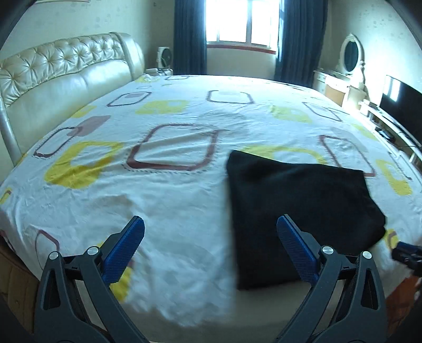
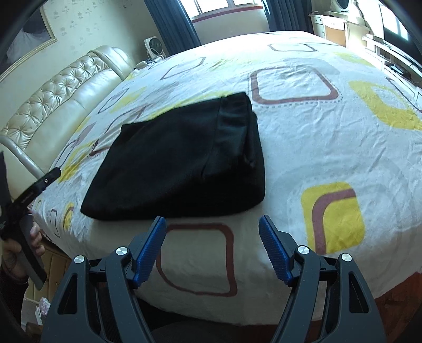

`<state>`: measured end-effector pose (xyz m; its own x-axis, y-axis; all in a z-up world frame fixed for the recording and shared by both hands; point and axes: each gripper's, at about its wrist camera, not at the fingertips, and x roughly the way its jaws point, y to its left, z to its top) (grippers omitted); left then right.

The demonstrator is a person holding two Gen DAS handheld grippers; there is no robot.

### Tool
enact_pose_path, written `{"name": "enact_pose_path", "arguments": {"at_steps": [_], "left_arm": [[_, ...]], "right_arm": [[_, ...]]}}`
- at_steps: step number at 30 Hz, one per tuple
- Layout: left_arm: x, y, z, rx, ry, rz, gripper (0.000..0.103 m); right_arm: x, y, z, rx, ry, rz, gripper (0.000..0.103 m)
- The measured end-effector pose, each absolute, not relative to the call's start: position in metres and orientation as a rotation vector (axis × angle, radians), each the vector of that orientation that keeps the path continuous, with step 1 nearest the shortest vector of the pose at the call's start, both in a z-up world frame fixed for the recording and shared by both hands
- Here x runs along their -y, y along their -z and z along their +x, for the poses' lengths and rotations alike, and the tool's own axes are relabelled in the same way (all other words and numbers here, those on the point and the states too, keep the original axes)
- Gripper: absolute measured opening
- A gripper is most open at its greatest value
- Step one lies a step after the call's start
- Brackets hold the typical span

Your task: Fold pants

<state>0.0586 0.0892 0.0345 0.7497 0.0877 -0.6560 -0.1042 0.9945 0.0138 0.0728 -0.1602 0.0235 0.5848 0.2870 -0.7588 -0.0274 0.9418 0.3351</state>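
The black pants (image 1: 298, 208) lie folded into a compact rectangle on the bed near its front edge; they also show in the right wrist view (image 2: 179, 163), with the waistband layer on top at the right. My left gripper (image 1: 211, 224) is open and empty, just left of the pants' near corner. My right gripper (image 2: 212, 224) is open and empty, hovering just in front of the pants' near edge. The left gripper also shows at the left edge of the right wrist view (image 2: 34, 190), and the right gripper at the right edge of the left wrist view (image 1: 406, 253).
The bed sheet (image 1: 163, 200) is white with yellow and brown squares. A padded cream headboard (image 1: 52, 79) runs along the left. A window with dark curtains (image 1: 240, 21), a dressing table (image 1: 340, 84) and a TV (image 1: 403, 103) stand beyond the bed.
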Motion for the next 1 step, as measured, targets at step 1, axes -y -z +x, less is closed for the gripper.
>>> {"name": "enact_pose_path", "arguments": {"at_steps": [1], "left_arm": [[-0.1052, -0.0309, 0.074, -0.713, -0.138, -0.021, 0.101]], "right_arm": [[0.1662, -0.0301, 0.0857, -0.917, -0.187, 0.314, 0.073]]}}
